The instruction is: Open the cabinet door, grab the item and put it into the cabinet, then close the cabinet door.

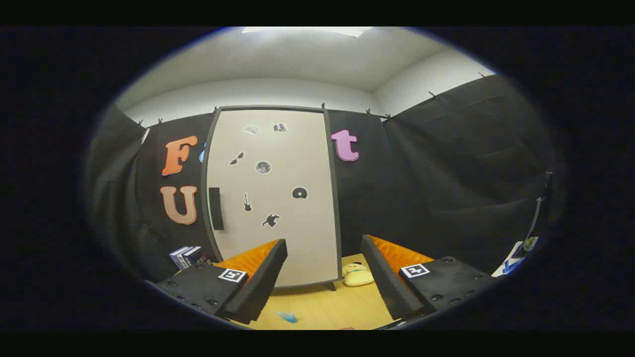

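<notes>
While shut, cabinet [278,198] beyond gaping tool [325,270]

The cabinet [275,198] door's stickers [263,167] are too small to read. The plush toy [357,274] is partly hidden behind the gripper [325,277] finger; the books [186,256] too.
</notes>
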